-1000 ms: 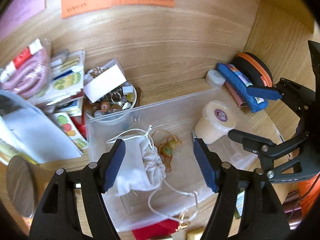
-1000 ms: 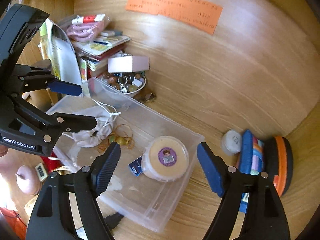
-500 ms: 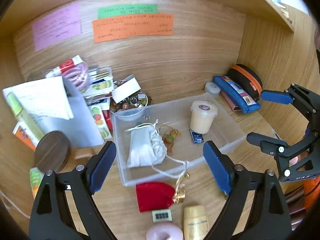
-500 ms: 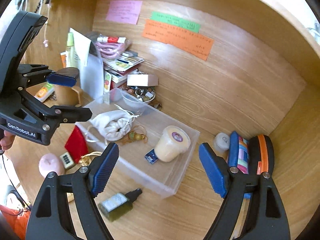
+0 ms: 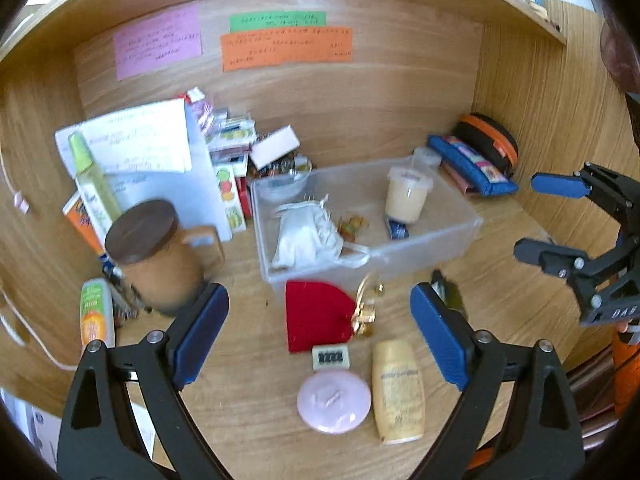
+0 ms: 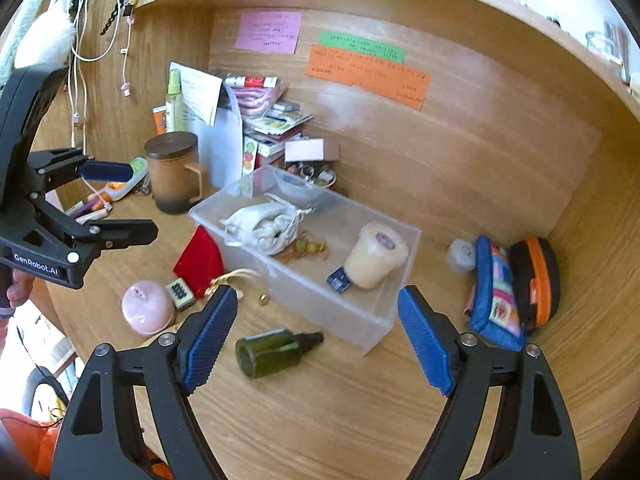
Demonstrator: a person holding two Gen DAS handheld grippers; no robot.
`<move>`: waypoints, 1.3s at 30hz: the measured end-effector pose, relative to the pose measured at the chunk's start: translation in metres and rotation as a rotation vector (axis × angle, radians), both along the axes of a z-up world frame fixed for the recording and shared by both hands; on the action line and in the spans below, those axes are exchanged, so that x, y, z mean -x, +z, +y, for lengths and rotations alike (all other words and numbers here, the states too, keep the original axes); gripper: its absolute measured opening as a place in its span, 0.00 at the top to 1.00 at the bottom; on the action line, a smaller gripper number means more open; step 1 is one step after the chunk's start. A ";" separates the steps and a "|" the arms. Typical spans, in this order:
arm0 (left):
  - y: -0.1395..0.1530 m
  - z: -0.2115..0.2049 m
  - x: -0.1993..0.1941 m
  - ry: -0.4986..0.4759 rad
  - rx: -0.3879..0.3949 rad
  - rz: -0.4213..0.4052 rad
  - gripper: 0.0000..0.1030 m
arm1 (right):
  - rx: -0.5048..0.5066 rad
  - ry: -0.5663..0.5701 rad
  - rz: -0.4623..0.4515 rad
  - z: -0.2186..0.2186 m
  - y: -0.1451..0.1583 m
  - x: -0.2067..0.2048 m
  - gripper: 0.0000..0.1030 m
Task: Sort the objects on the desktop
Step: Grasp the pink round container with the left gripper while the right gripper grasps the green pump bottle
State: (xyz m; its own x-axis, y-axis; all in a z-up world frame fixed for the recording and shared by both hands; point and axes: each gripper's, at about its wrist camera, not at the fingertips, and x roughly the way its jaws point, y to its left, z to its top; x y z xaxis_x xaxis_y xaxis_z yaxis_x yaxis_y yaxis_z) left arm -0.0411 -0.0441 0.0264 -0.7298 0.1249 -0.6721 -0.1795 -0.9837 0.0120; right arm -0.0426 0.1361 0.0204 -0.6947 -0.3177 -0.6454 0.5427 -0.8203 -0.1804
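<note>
A clear plastic bin [image 5: 460, 236] on the wooden desk holds a white drawstring pouch [image 5: 308, 236], a cream jar [image 5: 406, 196] and a beaded trinket. In front of it lie a red pouch [image 5: 316, 316], a pink round compact [image 5: 334, 400], a yellow tube [image 5: 396, 392] and a dark green bottle [image 6: 272, 352]. My left gripper [image 5: 318, 308] hovers back from the bin above the red pouch, its jaws opening with nothing between them. My right gripper [image 6: 316, 300] hangs open and empty near the bin's right front corner [image 6: 372, 332].
A lidded brown mug [image 5: 156, 256], papers, bottles and stacked booklets crowd the back left. A bowl of trinkets [image 5: 288, 168] sits behind the bin. A blue pencil case [image 5: 472, 168] and an orange-rimmed case [image 5: 488, 140] lie at the back right. Coloured notes hang on the back wall.
Both grippers have drawn back from the bin, so more of the desk shows. The left jaws have spread wider. The white pouch stays in the bin.
</note>
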 end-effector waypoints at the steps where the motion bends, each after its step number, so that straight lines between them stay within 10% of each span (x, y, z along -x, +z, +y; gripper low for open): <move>1: -0.004 0.000 -0.003 0.006 0.004 -0.005 0.10 | 0.000 -0.001 -0.006 0.001 -0.003 -0.001 0.22; 20: -0.101 -0.022 -0.030 -0.016 -0.012 -0.207 0.10 | 0.035 -0.068 -0.229 -0.005 -0.089 0.026 0.22; 33: -0.116 -0.015 -0.005 -0.016 -0.047 -0.231 0.10 | 0.064 -0.154 -0.338 0.006 -0.125 0.053 0.24; 39: -0.115 -0.009 -0.006 0.006 -0.010 -0.189 0.29 | 0.072 -0.158 -0.349 0.012 -0.130 0.055 0.51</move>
